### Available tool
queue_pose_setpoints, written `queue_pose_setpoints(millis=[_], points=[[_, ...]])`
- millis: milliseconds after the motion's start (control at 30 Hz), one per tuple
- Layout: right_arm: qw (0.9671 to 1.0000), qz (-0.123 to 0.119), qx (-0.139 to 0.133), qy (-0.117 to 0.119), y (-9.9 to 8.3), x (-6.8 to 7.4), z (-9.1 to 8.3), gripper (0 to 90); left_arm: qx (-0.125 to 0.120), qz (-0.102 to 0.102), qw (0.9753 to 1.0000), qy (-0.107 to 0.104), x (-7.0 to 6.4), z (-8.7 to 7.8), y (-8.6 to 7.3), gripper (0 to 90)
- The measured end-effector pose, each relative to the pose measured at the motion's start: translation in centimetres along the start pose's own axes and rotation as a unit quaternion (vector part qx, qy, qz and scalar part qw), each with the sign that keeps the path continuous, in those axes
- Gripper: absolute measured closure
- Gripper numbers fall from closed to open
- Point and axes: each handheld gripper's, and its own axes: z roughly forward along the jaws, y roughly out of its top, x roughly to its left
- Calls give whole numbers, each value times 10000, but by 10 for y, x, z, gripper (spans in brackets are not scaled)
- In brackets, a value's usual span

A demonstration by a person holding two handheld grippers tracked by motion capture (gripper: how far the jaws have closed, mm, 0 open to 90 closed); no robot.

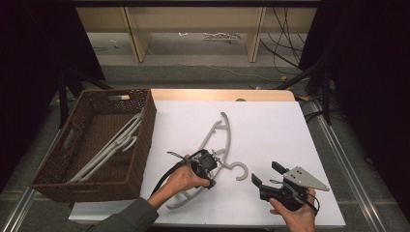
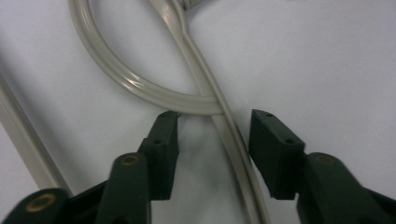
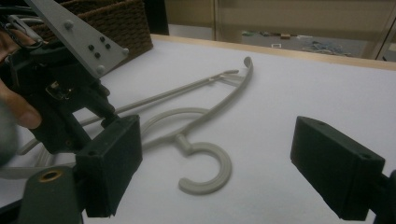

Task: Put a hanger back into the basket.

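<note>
A pale grey plastic hanger (image 1: 220,140) lies flat on the white-covered bench (image 1: 270,125), its hook (image 1: 240,171) curling toward the person's side. The left gripper (image 1: 207,164) is down over the hanger's middle, near the neck. From the left gripper view its fingers (image 2: 161,149) are spread, standing either side of one grey bar of the hanger (image 2: 224,130) where a curved piece crosses it; they are close to the plastic but not pinching it.

The right gripper (image 1: 267,175) hovers just right of the hook, held in the person's right hand (image 1: 295,212), its fingers (image 3: 109,163) wide apart with nothing between them.

At the bench's left edge sits a brown wicker basket (image 1: 145,140) with more pale hangers (image 1: 113,147) lying inside it.
</note>
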Motion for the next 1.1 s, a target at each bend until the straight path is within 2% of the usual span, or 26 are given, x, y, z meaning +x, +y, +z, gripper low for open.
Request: queue_pose_setpoints(millis=[200, 233, 333, 400, 500, 533, 667, 767, 833, 933, 967, 1000, 1100], points=[[10000, -28, -21, 10, 0, 1, 1, 176, 76, 112, 9999, -97, 7, 0, 2, 719], [10000, -41, 1, -33, 1, 1, 0, 176, 62, 64, 9999, -124, 7, 0, 3, 726], [10000, -54, 45, -38, 1, 1, -2, 177, 163, 159, 9996, -170, 10, -1, 4, 731], [10000, -34, 31, -17, 1, 0, -1, 177, 157, 137, 9996, -170, 9, 0, 5, 735], [10000, -15, 26, 10, 1, 1, -1, 177, 278, 331, 9988, -242, 14, -1, 6, 743], [10000, -47, 40, -33, 1, 1, -2, 177, 245, 229, 9990, -294, 15, -1, 6, 751], [10000, -43, 34, -16, 1, 0, -1, 178, 271, 255, 9988, -306, 17, -1, 6, 779], [10000, -46, -37, -14, 0, -1, 0, 178, 247, 235, 9989, -331, 18, -1, 6, 794], [10000, -21, 8, 37, 0, 0, -1, 178, 205, 186, 9990, -351, 20, -1, 5, 809], [10000, -44, 37, -15, 1, 1, -1, 178, 154, 288, 9991, -276, 20, -2, 5, 817], [10000, -38, 34, 2, 1, 0, -1, 178, 98, 244, 9995, -172, 21, -2, 5, 817], [10000, 12, -8, 9, 0, 0, 0, 178, 89, 238, 9995, -189, 23, -3, 5, 818], [10000, 3, -85, -11, 0, -1, 0, 178, -89, 46, 9997, -230, 30, -7, 4, 817]])
